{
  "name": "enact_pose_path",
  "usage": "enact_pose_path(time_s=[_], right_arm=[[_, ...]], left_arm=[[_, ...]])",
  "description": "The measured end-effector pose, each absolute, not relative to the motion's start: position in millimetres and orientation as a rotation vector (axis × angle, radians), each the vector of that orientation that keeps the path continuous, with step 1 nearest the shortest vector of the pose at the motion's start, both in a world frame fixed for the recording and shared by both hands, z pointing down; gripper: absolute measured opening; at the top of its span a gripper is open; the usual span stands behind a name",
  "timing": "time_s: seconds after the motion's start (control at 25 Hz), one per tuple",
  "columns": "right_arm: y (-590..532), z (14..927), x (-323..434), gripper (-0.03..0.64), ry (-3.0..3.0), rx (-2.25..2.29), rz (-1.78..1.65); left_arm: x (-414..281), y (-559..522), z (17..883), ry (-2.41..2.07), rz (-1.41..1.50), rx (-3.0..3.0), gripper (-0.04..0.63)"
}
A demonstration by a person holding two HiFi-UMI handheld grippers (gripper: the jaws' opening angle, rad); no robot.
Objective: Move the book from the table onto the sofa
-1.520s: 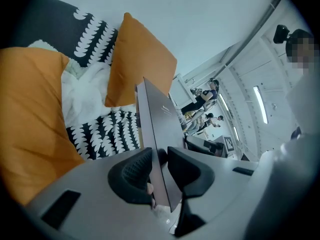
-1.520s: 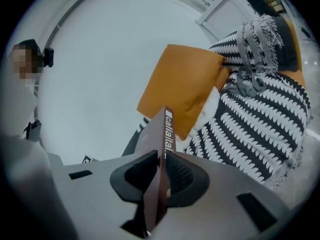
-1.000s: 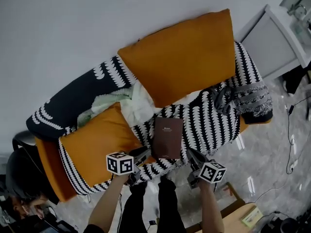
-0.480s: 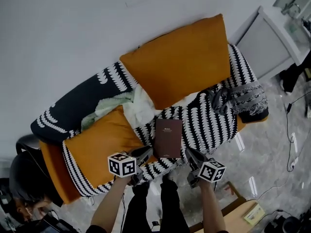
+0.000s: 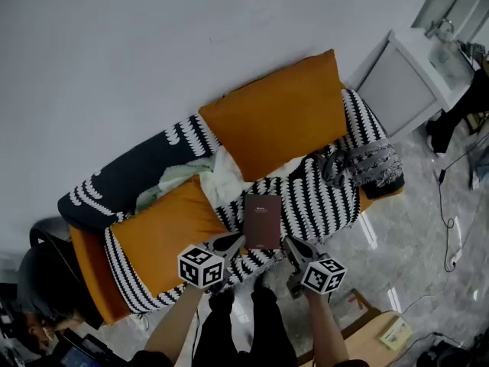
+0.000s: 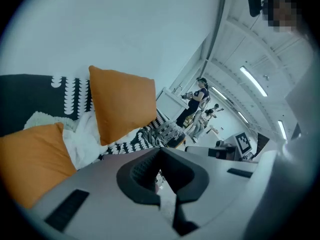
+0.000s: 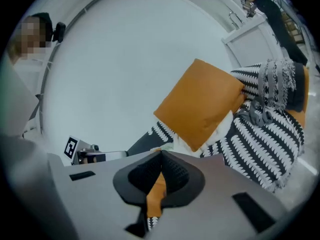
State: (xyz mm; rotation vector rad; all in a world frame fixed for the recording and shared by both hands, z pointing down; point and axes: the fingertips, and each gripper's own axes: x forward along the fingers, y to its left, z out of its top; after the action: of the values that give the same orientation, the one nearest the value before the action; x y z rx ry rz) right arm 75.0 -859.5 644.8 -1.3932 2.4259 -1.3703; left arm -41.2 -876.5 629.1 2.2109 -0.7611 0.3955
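One book [image 5: 262, 221] is seen lying flat on the sofa [image 5: 325, 201] seat. Just near of it, the left hand-held gripper [image 5: 229, 243] and right hand-held gripper [image 5: 293, 245] are closed, empty. Placement is judged complete; only backing away is called for.

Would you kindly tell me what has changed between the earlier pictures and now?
Very little. Only the head view has shifted, so the sofa looks a bit smaller. Nothing was taken hold of or let go. The book still lies flat on the seat. The left tool and right tool stay beside its near end, jaws together and empty.
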Motion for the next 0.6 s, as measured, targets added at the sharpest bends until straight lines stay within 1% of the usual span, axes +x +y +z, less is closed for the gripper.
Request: enact_pose_path(time_s=[0.32, 0.6], right_arm=[[-850, 580, 63, 0.023, 2.506, -1.431, -1.153], [-839, 491, 47, 0.023, 2.546, -1.41, -0.935]], left_arm=[[-40, -865, 569, -0.823, 0.386, 2.345, 0.014], [-42, -853, 479, -0.912, 0.301, 2.471, 0.014]])
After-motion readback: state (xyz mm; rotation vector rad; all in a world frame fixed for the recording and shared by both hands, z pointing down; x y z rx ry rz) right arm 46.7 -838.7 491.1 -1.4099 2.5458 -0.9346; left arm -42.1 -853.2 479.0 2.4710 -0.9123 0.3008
